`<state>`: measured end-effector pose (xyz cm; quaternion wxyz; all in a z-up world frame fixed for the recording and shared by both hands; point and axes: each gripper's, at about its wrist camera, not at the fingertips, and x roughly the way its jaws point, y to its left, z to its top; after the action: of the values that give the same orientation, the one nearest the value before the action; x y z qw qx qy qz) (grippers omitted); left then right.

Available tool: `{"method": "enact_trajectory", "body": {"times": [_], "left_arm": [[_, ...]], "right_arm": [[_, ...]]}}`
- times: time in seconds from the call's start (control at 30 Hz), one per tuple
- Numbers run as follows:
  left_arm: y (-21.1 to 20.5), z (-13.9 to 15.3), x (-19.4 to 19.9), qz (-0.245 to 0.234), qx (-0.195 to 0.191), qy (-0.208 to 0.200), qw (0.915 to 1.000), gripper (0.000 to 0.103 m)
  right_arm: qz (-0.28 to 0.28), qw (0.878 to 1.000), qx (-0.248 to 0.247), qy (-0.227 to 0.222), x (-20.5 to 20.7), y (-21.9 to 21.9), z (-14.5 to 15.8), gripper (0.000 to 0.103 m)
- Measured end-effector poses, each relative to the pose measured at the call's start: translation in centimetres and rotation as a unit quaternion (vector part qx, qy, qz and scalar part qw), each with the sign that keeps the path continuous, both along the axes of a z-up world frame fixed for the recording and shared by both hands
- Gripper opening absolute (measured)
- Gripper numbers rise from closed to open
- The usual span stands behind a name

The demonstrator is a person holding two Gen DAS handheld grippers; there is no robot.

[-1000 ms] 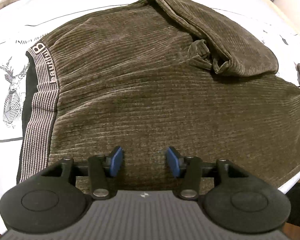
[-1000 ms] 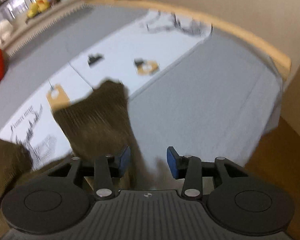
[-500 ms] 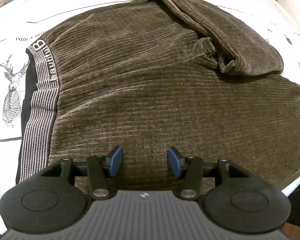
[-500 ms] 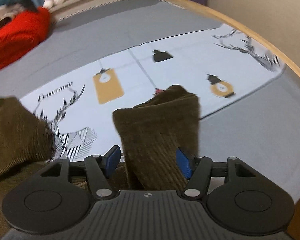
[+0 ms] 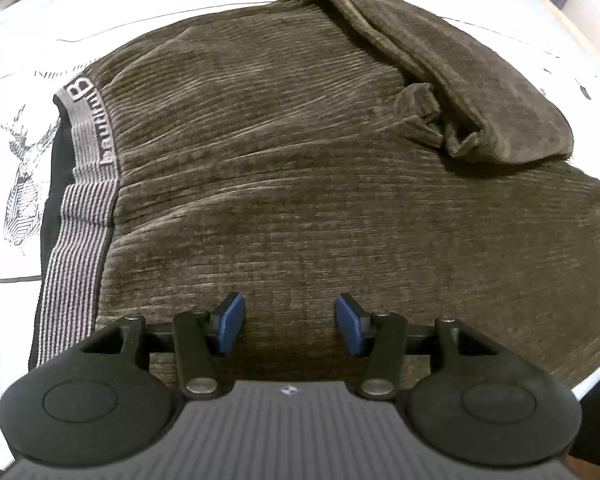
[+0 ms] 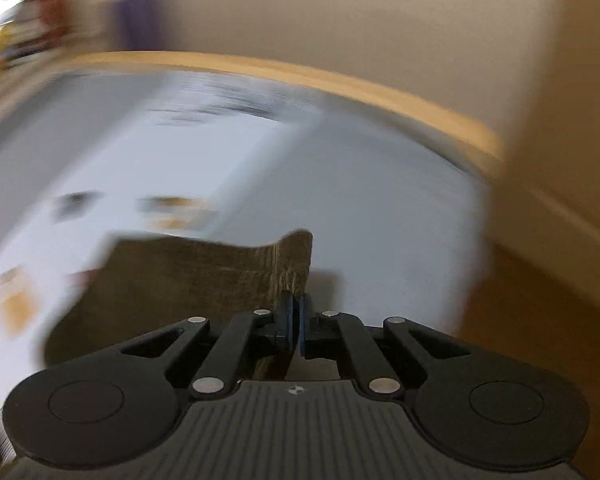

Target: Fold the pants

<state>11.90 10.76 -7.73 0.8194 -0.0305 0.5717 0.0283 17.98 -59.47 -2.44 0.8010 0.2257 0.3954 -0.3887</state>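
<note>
Right gripper (image 6: 296, 326) pinched shut on pant-leg hem (image 6: 294, 264), leg trailing left toward the waistband (image 5: 88, 184); left gripper (image 5: 290, 322) half open, empty, over the pants (image 5: 300, 184) near that waistband

Your right gripper (image 6: 294, 326) has its blue pads pinched tight on a thin edge of the brown ribbed pants (image 6: 188, 276), w/ cloth sticking up just past the tips. The rest of the fabric spreads left over the pale printed bedsheet (image 6: 340, 184). Bed's wooden edge (image 6: 340, 80) curves along the far side; wall beyond. View's badly blurred.
</note>
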Motion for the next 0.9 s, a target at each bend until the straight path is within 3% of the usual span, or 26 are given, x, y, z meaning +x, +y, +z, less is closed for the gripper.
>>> {"method": "enact_trajectory", "body": {"times": [0.1, 0.17, 0.23, 0.3, 0.4, 0.47, 0.5, 0.57, 0.67, 0.73, 0.9], "left_arm": [[-0.2, 0.1, -0.1, -0.004, -0.002, 0.001, 1.0000, 0.057], [-0.3, 0.1, -0.1, -0.007, -0.003, 0.002, 1.0000, 0.057], [-0.1, 0.1, -0.1, -0.007, -0.003, 0.002, 1.0000, 0.057], [0.2, 0.2, 0.0, -0.002, -0.007, 0.001, 1.0000, 0.059], [0.3, 0.1, 0.1, -0.001, -0.007, -0.001, 1.0000, 0.060], [0.5, 0.1, 0.1, 0.001, -0.006, -0.001, 1.0000, 0.060], [0.5, 0.1, 0.1, 0.004, -0.005, -0.002, 1.0000, 0.060], [0.7, 0.2, 0.2, 0.009, -0.006, -0.004, 0.9999, 0.060], [0.8, 0.3, 0.3, 0.011, -0.008, -0.006, 0.9999, 0.061], [0.7, 0.1, 0.3, 0.009, -0.007, -0.004, 0.9999, 0.061], [0.7, 0.0, 0.6, 0.003, -0.002, -0.007, 1.0000, 0.061]], "right_arm": [[-0.115, 0.992, 0.047, 0.019, -3.5, -3.9, -1.8, 0.002], [-0.123, 0.989, 0.081, 0.004, -4.4, -5.2, -2.6, 0.002], [-0.123, 0.989, 0.080, -0.012, -4.7, -5.5, -2.5, 0.002], [-0.101, 0.993, 0.057, -0.019, -4.1, -4.9, -1.7, 0.004], [-0.082, 0.996, -0.024, -0.020, -2.9, -3.3, 0.3, 0.008], [-0.076, 0.994, -0.080, -0.027, -2.1, -2.1, 1.7, 0.022], [-0.053, 0.994, -0.078, -0.050, -1.5, -1.3, 2.2, 0.028], [0.035, 0.996, -0.025, -0.084, 0.4, 0.3, 1.9, 0.045], [0.153, 0.978, 0.118, -0.083, 4.0, 3.1, -1.0, 0.046], [0.161, 0.973, 0.149, -0.065, 5.7, 4.6, -2.4, 0.047], [0.144, 0.977, 0.154, -0.041, 9.4, 6.3, -4.4, 0.049]]}}
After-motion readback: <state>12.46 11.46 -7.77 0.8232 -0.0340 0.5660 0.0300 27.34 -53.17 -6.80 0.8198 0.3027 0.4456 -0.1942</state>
